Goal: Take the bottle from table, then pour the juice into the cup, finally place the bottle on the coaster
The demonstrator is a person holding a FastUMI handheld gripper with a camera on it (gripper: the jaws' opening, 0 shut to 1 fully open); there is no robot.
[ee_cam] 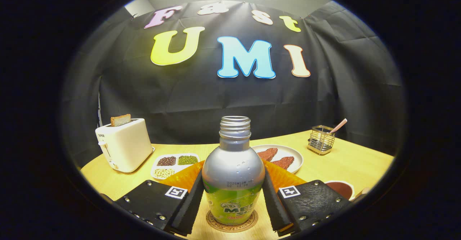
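Note:
A silver bottle [233, 168] with a green label and an open, capless threaded neck stands upright on a round cork coaster [216, 225]. It is between the fingers of my gripper [232, 186]. Both pads [192, 200] press against the bottle's sides at label height, so the gripper is shut on it. To the right, just past the right finger, a white cup [340, 189] holds dark liquid. An orange ribbed mat [182, 178] lies behind the bottle, partly hidden by it and by the fingers.
On the wooden table [360, 161] stand a cream toaster [124, 144] with a slice of bread at far left, a divided dish of beans [174, 164], a white plate [293, 159] with reddish slices, and a wire holder [320, 139] with a utensil at far right.

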